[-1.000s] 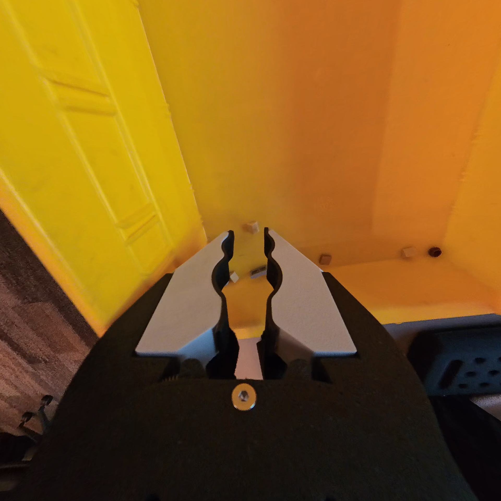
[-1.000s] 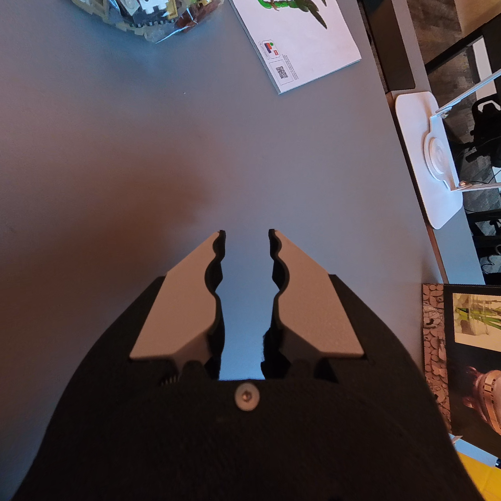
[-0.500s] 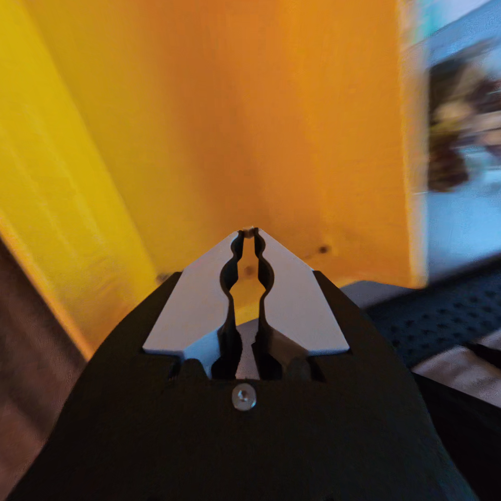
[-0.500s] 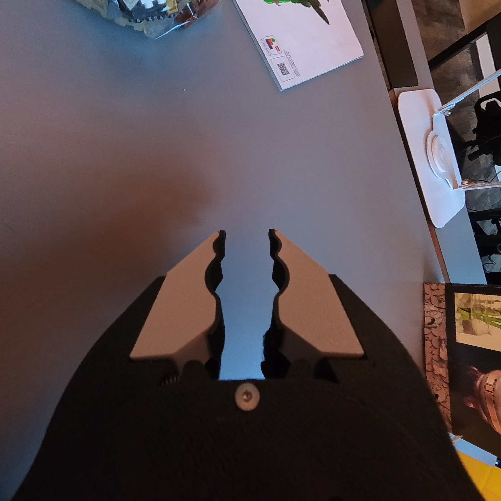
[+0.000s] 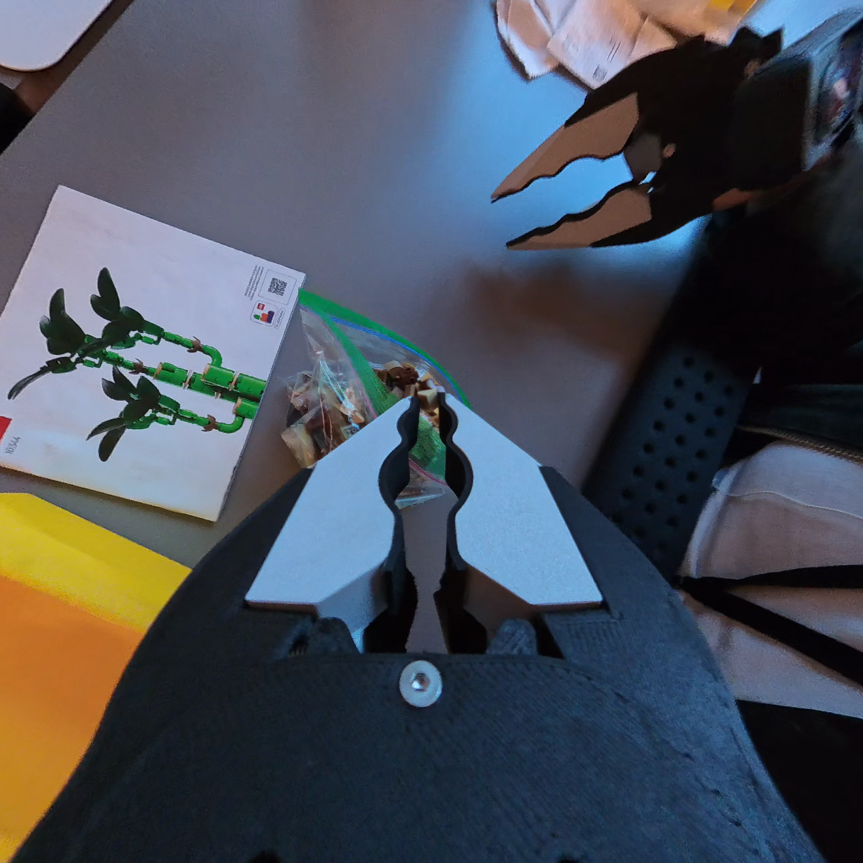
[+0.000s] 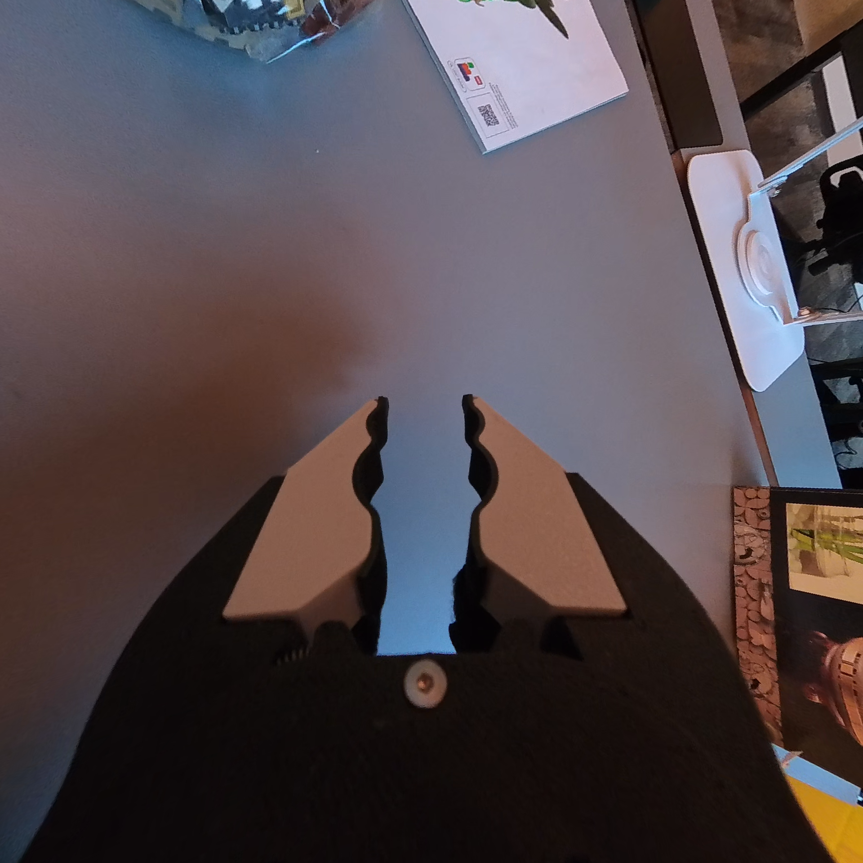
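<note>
Small tan brick [image 5: 427, 398] pinched at left gripper [image 5: 427, 400] tips, frame centre, fingers nearly together on it, above clear bag of bricks [image 5: 359, 397]; booklet [image 5: 140, 355] left. Right gripper [image 6: 425, 399] fingers apart, empty, over grey table [image 6: 233, 210]. Earlier left was inside yellow bin [image 5: 56, 607], now out

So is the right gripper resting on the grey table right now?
Apart. The left wrist view shows the right gripper open and in the air over the grey table, with its shadow lying on the tabletop clear of the fingertips.
</note>
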